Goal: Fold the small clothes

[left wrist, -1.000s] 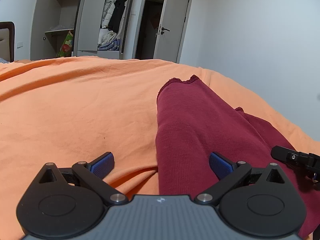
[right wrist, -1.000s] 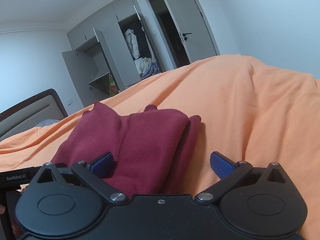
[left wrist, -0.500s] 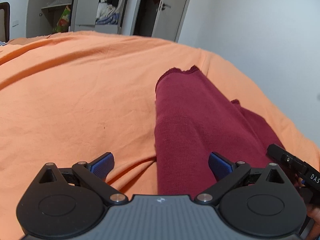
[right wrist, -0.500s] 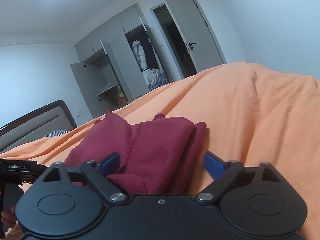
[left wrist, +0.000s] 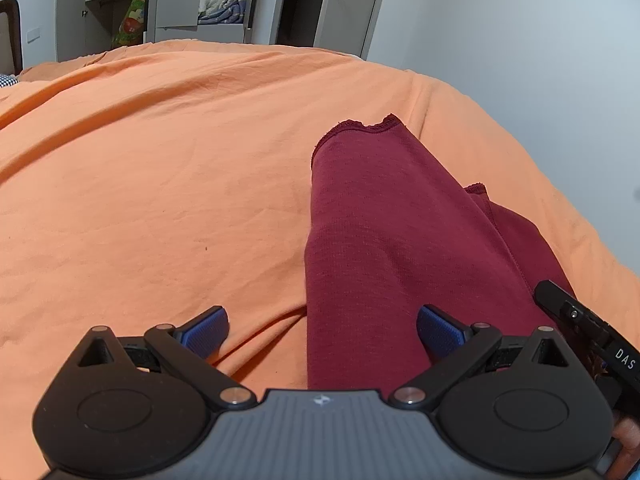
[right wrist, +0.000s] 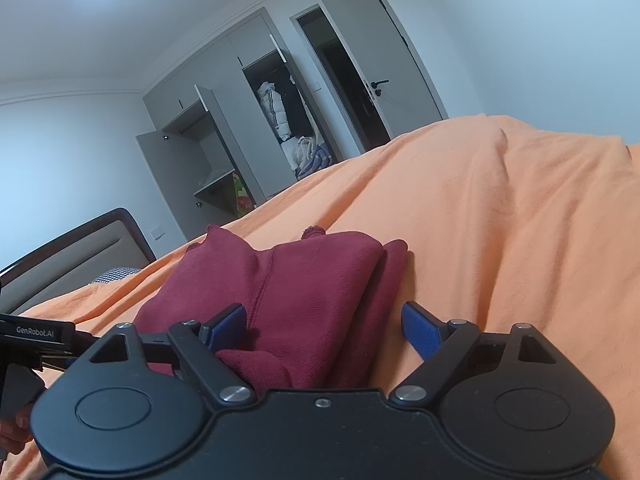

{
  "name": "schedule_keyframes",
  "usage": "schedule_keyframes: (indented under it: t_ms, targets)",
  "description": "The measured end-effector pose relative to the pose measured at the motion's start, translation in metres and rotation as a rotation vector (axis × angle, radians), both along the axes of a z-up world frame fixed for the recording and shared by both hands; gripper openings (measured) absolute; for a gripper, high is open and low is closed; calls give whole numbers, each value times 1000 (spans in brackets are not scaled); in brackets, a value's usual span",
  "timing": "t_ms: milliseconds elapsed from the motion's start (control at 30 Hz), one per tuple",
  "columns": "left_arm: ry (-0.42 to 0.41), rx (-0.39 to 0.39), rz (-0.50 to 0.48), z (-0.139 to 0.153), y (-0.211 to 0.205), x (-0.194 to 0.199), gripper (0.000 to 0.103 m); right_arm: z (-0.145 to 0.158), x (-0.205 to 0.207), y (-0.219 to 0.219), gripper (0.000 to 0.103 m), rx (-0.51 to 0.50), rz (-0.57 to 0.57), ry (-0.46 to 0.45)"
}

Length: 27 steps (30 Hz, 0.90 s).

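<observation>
A dark red garment (left wrist: pixel 384 232) lies folded into a long strip on the orange bed sheet (left wrist: pixel 160 160). My left gripper (left wrist: pixel 322 330) is open at its near end, with the strip's left edge between the fingers. The right blue pad (left wrist: pixel 440 332) rests over the cloth and the left pad (left wrist: pixel 208 330) over bare sheet. In the right wrist view the garment (right wrist: pixel 304 288) shows stacked layers. My right gripper (right wrist: pixel 324 326) is open and straddles the near right part of the garment without pinching it. Each gripper shows at the edge of the other's view: the right gripper (left wrist: pixel 580 328) and the left gripper (right wrist: pixel 36 336).
The orange sheet (right wrist: pixel 520 220) spreads wide to the left and beyond the garment. A headboard (right wrist: pixel 72 248) stands at the far left. Open wardrobes (right wrist: pixel 240 128) and a door (right wrist: pixel 360 80) line the back wall, far from the bed.
The left wrist view has tipped downward over the garment. The right gripper's fingers have drawn slightly closer together around the cloth, and its view has tilted up.
</observation>
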<state>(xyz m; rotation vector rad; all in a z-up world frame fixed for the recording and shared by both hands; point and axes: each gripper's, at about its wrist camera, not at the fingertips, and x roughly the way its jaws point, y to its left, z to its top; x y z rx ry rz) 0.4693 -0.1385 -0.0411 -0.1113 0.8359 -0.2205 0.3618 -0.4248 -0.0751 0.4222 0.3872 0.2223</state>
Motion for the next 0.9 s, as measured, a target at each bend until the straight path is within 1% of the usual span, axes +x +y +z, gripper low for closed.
schedule_keyframes:
  t_ms: [233,300,333,367,400,433,500,600,633,700,733,800,900]
  targets:
    - [-15,8,6,-3,-4,0,103,1,2,1,87,-9,0,8]
    - [-11,2,6,-2,-4,0,103,2,2,4,85,-14,-3,10]
    - [-10,-2,7,-1,-4,0,102,3,2,5,83,-16,-5,10]
    - [-9,-7,4,-1,-3,0,102,3,2,6,75,-17,-6,9]
    - [-11,-14,-6,0,-4,-1,102,3,1,6,69,-17,-7,8]
    - [-17,-23,-21,0,-5,-2,102,3,1,7,68,-15,-6,7]
    - [-29,-28,-49,1,-8,-6,102,4,0,8,59,-19,-5,2]
    - [-44,-15,-71,1,-15,-13,95,4,-1,11,51,-27,0,-2]
    - [-41,-23,-77,1,-16,-14,93,4,-2,12,51,-31,0,-2]
    - [-25,-50,-76,0,-16,-14,92,4,-2,13,52,-32,-4,2]
    - [-18,-55,-65,-1,-15,-14,92,4,-1,12,53,-28,-4,7]
    - [-4,-57,-44,-2,-14,-13,96,3,-2,10,54,-19,-4,12]
    - [-1,-62,-34,-2,-12,-14,97,3,-2,9,55,-20,-4,14]
